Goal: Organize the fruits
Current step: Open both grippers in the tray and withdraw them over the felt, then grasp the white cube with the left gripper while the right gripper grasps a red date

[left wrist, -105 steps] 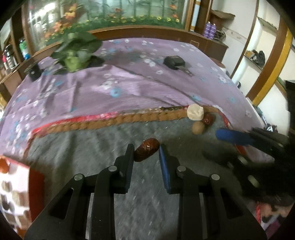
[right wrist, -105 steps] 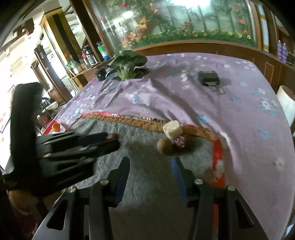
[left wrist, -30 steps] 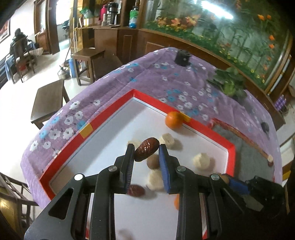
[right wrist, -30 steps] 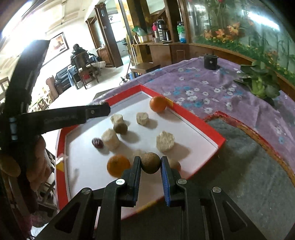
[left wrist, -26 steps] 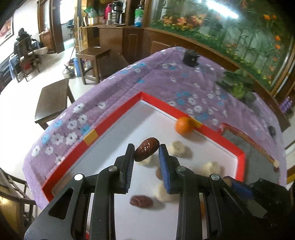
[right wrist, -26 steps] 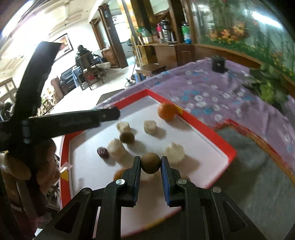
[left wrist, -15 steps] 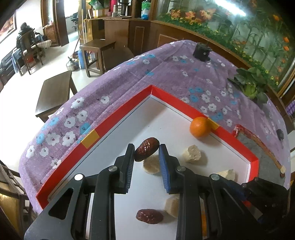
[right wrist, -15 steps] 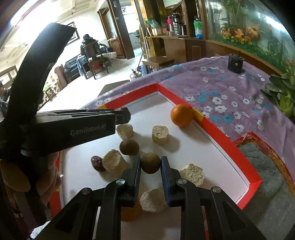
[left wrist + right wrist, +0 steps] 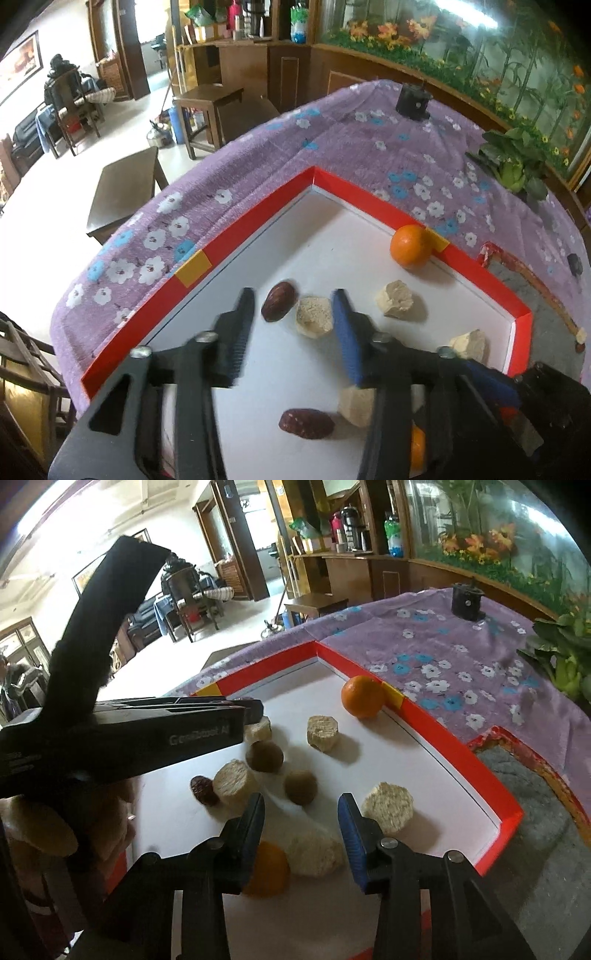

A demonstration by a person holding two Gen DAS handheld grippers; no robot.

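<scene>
Both tongs opening, nothing pinched: left tongs point(image 9: 293, 314) beside dark red wrinkled date point(image 9: 279, 306), right tongs point(image 9: 301, 814) around round brown fruit point(image 9: 300, 787); either could be rolled across the red-rimmed white tray point(image 9: 436, 716).

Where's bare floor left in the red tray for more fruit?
Free: the far corner of the red tray, behind the orange and the date. Crowded: the middle, among beige chunks and brown balls.

a dark red date point(image 9: 279, 306) lay on the white tray floor point(image 9: 332, 229), touching a beige chunk point(image 9: 315, 316); an orange point(image 9: 411, 246) sat at two o'clock against the red wall.
</scene>
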